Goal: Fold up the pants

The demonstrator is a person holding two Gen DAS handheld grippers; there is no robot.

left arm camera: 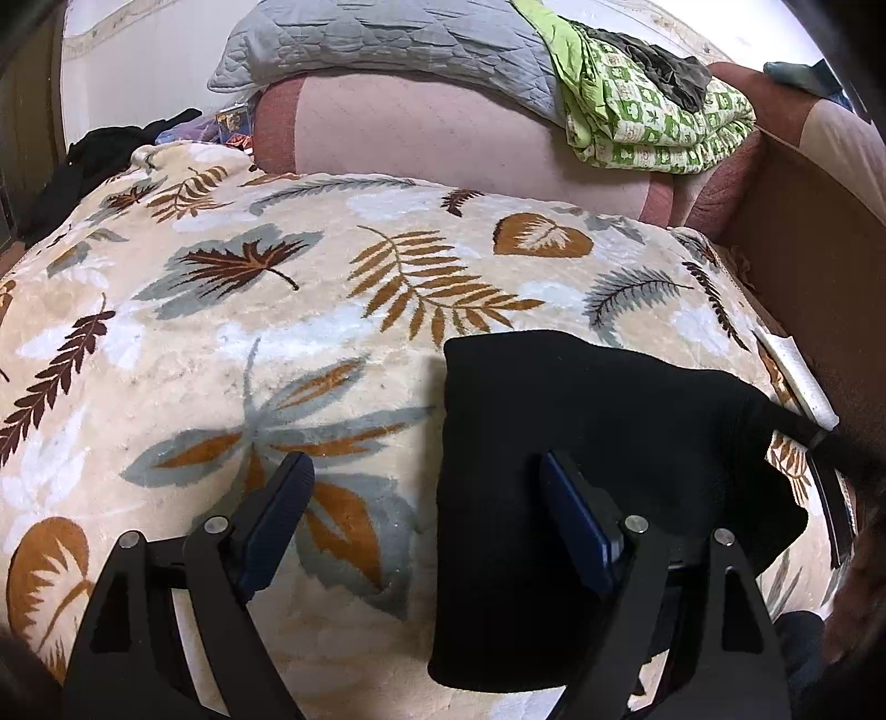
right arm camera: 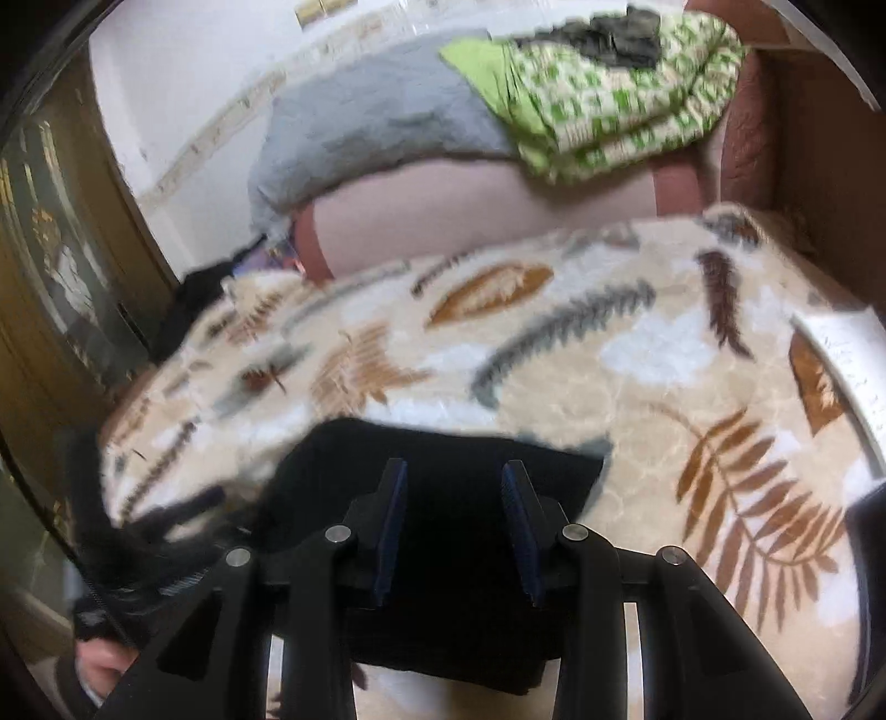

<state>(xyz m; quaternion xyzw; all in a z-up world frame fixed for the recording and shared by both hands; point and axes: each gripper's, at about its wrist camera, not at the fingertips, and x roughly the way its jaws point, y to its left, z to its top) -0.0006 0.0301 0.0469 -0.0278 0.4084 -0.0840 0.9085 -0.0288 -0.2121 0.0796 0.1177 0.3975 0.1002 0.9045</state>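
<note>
The black pants (left arm camera: 598,443) lie folded into a compact rectangle on a cream blanket with a leaf print (left arm camera: 277,310). My left gripper (left arm camera: 423,471) is open and empty above the blanket, its right finger over the left part of the pants. In the right wrist view, which is blurred by motion, the pants (right arm camera: 443,531) lie below my right gripper (right arm camera: 454,476), which is open with nothing between its fingers. A thin black strap (left arm camera: 797,426) trails from the pants' right corner.
A pink bolster (left arm camera: 470,144) lies behind the blanket, with a grey quilt (left arm camera: 376,39) and a green patterned blanket (left arm camera: 659,116) piled on it. Dark clothes (left arm camera: 99,155) lie at the far left. A brown wooden board (left arm camera: 819,266) borders the right side.
</note>
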